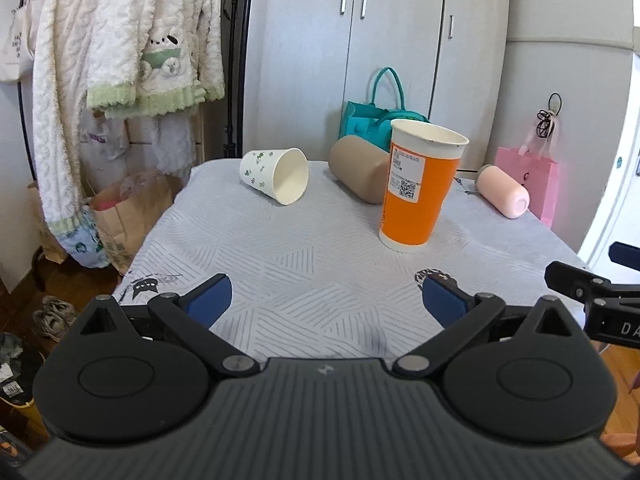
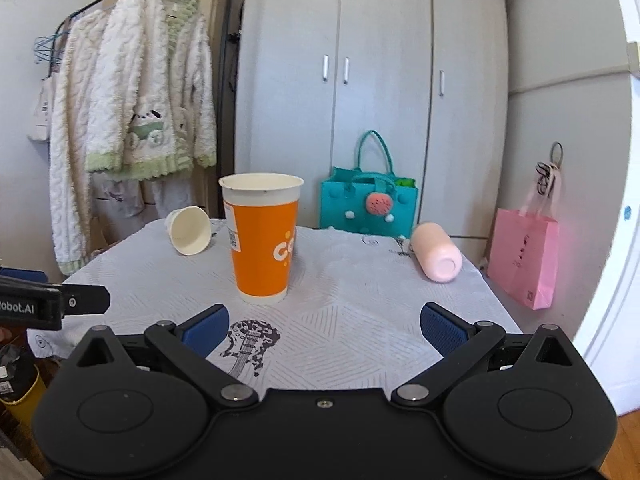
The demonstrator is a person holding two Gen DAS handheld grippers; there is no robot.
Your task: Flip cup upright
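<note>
An orange paper cup (image 1: 420, 186) stands upright on the table; it also shows in the right wrist view (image 2: 262, 240). A white cup with green print (image 1: 276, 176) lies on its side at the back left, mouth toward me, also in the right wrist view (image 2: 189, 230). A tan cup (image 1: 358, 168) lies on its side behind the orange cup. A pink cup (image 1: 505, 191) lies on its side at the right, also in the right wrist view (image 2: 437, 258). My left gripper (image 1: 326, 306) is open and empty over the near table. My right gripper (image 2: 324, 328) is open and empty.
The table (image 1: 304, 256) has a grey patterned cloth. A teal bag (image 2: 368, 204) stands behind it and a pink bag (image 2: 524, 258) at the right. Robes (image 1: 120, 60) hang at the left, with paper bags (image 1: 120, 216) below. Wardrobe doors (image 2: 360, 80) stand behind.
</note>
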